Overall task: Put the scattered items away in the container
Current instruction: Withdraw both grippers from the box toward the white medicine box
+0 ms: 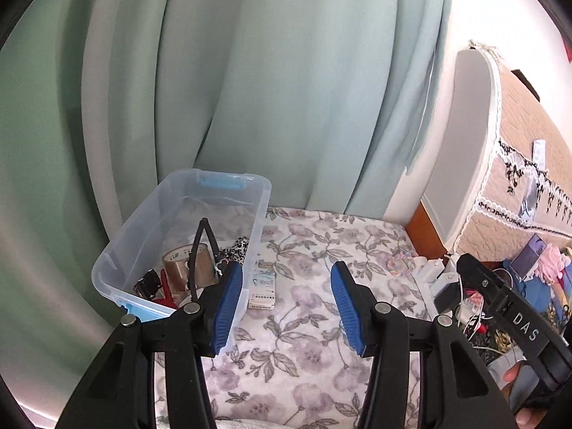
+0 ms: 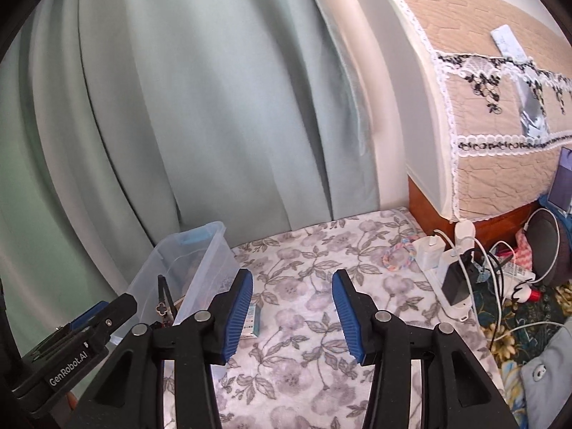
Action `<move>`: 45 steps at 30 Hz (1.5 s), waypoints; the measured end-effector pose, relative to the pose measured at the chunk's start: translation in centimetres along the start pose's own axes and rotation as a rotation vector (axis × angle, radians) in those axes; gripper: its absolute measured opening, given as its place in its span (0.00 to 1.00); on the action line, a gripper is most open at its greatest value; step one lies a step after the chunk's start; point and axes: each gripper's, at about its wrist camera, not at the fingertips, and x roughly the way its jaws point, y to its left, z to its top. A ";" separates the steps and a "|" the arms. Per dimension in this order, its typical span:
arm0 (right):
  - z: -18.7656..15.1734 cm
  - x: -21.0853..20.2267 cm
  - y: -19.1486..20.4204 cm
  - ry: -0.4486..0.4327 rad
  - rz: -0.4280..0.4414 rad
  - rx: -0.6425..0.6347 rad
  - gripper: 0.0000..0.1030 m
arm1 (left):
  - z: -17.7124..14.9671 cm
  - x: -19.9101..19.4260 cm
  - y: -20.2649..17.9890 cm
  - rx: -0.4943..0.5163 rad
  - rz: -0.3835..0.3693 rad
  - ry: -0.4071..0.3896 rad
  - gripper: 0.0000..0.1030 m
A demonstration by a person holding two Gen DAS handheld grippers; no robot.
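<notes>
The clear plastic container sits on the flowered bed cover, ahead and to the left of both pairs of jaws, its far end against the pale green curtain. Inside it lie a roll of brown tape, a leopard-print item, a thin black V-shaped piece standing up, and something red and black near the front wall that is too small to tell.

A small printed box lies flat on the bed cover just outside the container's right wall, just ahead of the left finger of the left gripper. A pastel braided ring lies farther ahead and to the right of the right gripper, near white chargers and a power strip at the bed's edge.

The left gripper's jaws stand partly open with nothing between the blue pads, only bed cover showing in the gap. The right gripper's jaws are likewise partly open and hold nothing.

Each gripper shows at the edge of the other's view, side by side. To the right, behind the cables, stands an appliance under a beige quilted cover trimmed with lace.
</notes>
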 end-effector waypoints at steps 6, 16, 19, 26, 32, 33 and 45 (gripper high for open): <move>0.8 -0.6 -5.3 -0.008 -0.083 0.112 0.52 | -0.5 1.1 -1.6 0.012 0.012 0.042 0.52; -1.1 2.0 -9.4 0.068 -0.104 0.154 0.52 | -3.6 6.4 -5.7 0.071 -0.030 0.206 0.52; -1.8 3.0 -10.2 0.087 -0.090 0.155 0.52 | -4.4 8.1 -5.4 0.032 0.069 0.213 0.52; -3.3 6.7 -11.9 0.153 -0.094 0.166 0.52 | -6.2 12.3 -4.1 -0.037 0.189 0.227 0.53; -5.1 10.7 -11.6 0.239 -0.100 0.129 0.52 | -9.1 16.8 -4.1 -0.004 0.242 0.310 0.53; -5.5 11.4 -11.4 0.255 -0.093 0.120 0.52 | -9.4 17.4 -4.1 0.010 0.262 0.314 0.53; -8.0 17.5 -10.6 0.374 -0.120 0.055 0.51 | -10.1 24.0 -1.7 0.002 0.377 0.385 0.53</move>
